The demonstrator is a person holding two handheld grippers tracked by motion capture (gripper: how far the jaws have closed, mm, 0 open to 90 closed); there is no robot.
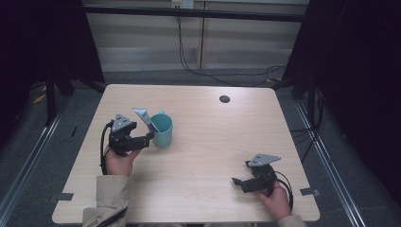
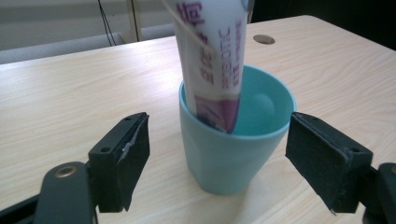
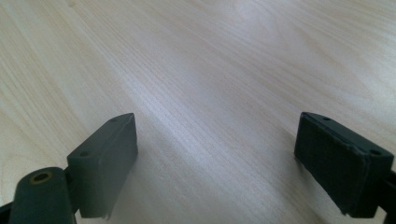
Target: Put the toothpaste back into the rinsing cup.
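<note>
Item 1: smooth teal plastic cup (image 2: 236, 149), left-centre of my table, dead ahead at 12 o'clock between my left gripper's (image 1: 150, 136) spread jaws, white-and-purple tube (image 2: 212, 60) leaning inside toward 11; right gripper (image 1: 238, 182) spread, empty, well apart.

Teal cup (image 2: 233, 154), white-and-purple tube (image 2: 212, 56), pale wood table (image 1: 203, 184).

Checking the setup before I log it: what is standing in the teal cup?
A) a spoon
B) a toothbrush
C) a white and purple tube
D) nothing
C: a white and purple tube leans inside the teal cup, seen between the open left gripper's jaws.
</note>
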